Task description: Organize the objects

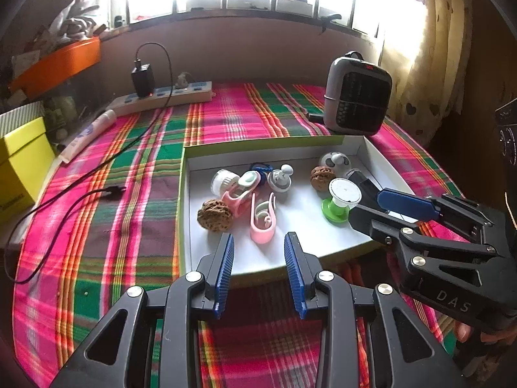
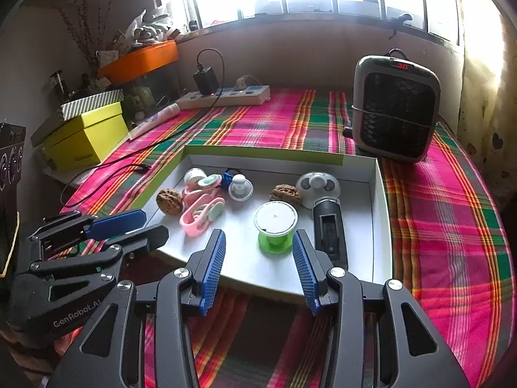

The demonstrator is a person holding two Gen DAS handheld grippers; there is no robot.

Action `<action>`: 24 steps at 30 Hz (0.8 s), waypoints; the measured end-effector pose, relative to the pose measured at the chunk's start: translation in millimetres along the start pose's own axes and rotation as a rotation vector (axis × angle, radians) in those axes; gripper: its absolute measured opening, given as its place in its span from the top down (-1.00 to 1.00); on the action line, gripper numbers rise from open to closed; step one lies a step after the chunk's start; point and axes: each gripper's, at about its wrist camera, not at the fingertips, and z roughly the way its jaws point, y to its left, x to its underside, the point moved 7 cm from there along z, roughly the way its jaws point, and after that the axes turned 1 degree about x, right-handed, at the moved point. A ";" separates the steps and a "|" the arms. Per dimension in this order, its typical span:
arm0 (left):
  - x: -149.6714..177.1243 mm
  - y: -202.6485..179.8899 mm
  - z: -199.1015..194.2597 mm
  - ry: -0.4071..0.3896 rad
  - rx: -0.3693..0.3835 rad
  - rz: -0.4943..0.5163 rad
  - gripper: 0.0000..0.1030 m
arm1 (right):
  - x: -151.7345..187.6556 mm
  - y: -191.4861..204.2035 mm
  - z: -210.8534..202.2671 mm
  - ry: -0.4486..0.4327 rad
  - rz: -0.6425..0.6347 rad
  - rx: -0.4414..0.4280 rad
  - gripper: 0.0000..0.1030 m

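Note:
A shallow white box lid lies on the plaid table and holds small items: two walnuts, two pink clips, a green spool, a small white handheld fan, a grey-white knob, a white jar. My left gripper is open and empty over the lid's near edge, by the pink clip. My right gripper is open and empty, just short of the spool.
A grey heater stands behind the lid at the right. A power strip with a charger and a black cable lies at the back left. A yellow box and orange tray sit off the left edge.

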 end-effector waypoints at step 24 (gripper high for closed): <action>51.8 4.3 -43.1 -0.015 -0.064 -0.055 0.40 | 47.2 16.1 -39.3 0.013 0.018 0.050 0.14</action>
